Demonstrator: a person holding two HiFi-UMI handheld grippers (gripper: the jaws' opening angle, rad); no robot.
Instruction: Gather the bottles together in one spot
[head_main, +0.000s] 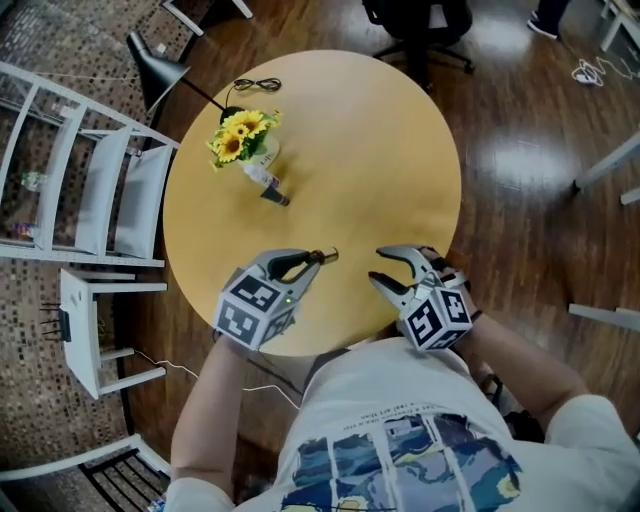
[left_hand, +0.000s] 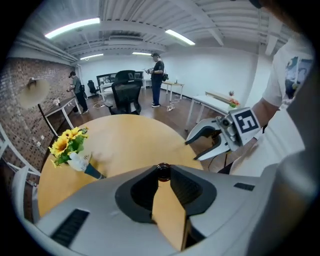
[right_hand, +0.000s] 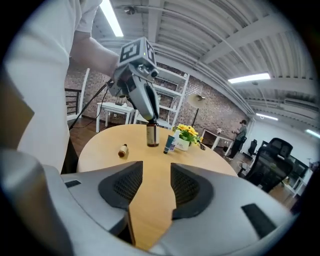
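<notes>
Head view is showing the left claw (head_main: 316, 259) clamping narrowly on the top of an upright amber bottle (right_hand: 152, 135), at the lower middle of the round surface (head_main: 400, 130). The right claw (head_main: 378, 266) is hanging wide and empty just right of it. A small brown bottle (right_hand: 122, 150) is lying near the amber one. A white and teal bottle (head_main: 268, 185) is lying just beside the sunflowers (head_main: 242, 135), upper left.

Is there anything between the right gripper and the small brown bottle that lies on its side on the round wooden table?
Nothing visible does. Only bare wooden table lies between the open right gripper and the small brown bottle. The left gripper, shut on a taller brown bottle, stands beside that path, not in it.
</notes>
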